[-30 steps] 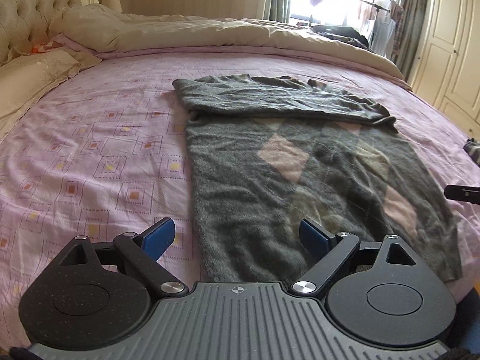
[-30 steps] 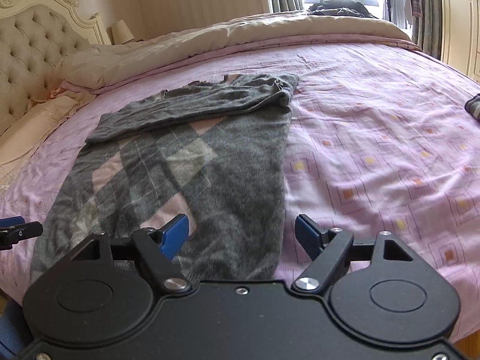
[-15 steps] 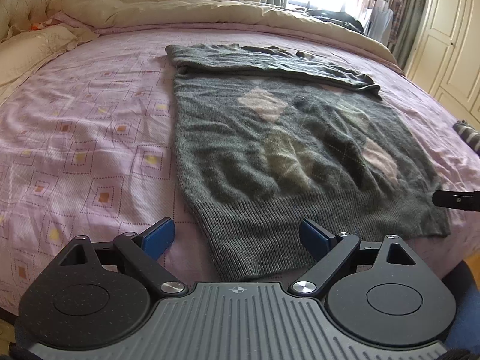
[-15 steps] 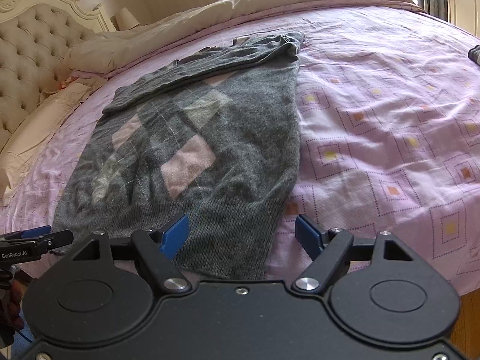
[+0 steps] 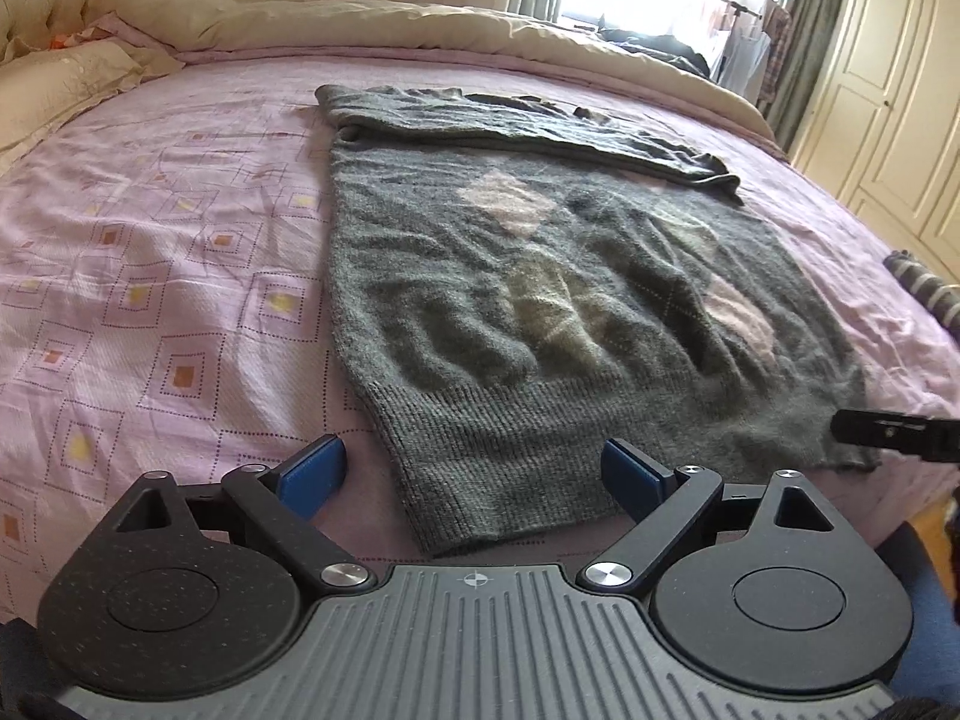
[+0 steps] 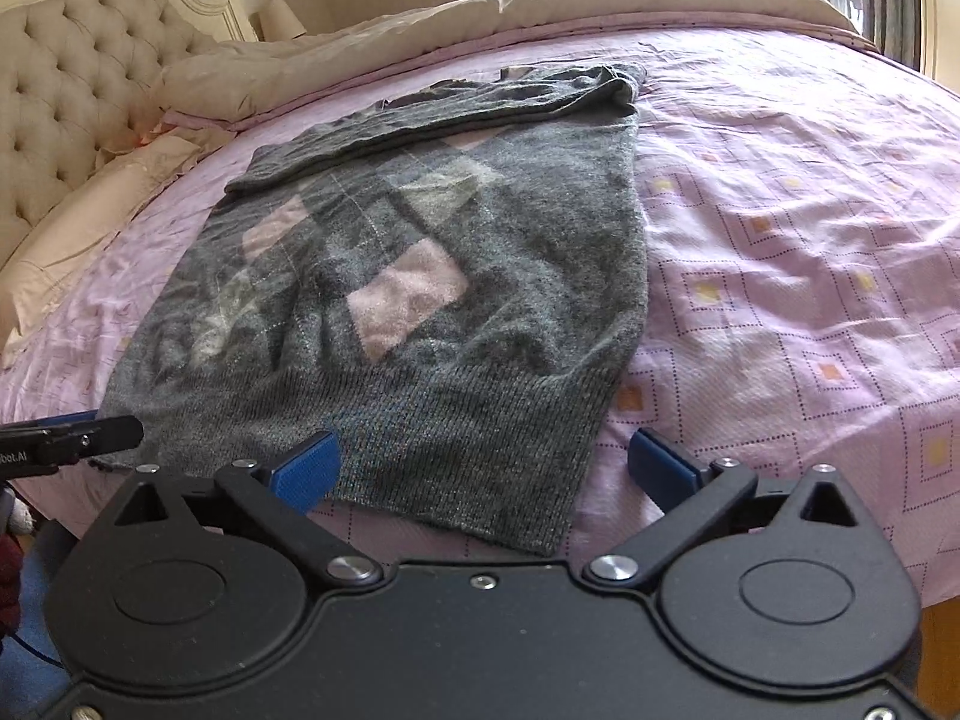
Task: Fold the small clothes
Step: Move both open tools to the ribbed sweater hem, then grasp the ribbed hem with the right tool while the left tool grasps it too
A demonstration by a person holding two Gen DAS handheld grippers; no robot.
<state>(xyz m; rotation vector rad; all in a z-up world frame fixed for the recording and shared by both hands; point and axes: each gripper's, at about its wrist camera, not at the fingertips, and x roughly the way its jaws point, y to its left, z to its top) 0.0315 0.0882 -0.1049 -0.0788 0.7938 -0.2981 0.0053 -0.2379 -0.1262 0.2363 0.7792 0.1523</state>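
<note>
The sweater (image 5: 540, 312) lies flat on the bed (image 5: 150, 276), long way running far. Its near hem sits just ahead of both grippers, left (image 5: 474, 474) and right (image 6: 483, 465), jaws wide open, probably not touching.

— How does the left gripper (image 5: 474, 474) stand?

— Level and low, pointing forward, its two blue pads (image 5: 313, 471) spread wide with nothing between them.

— And the right gripper (image 6: 483, 468)?

— The same: blue fingertips (image 6: 663, 467) far apart, gripping nothing, body held flat.

— Do they see each other?

— Yes. The right one's black finger pokes in at the right edge of the left wrist view; the left one's finger shows at the left edge of the right wrist view. They sit side by side, apart.
</note>
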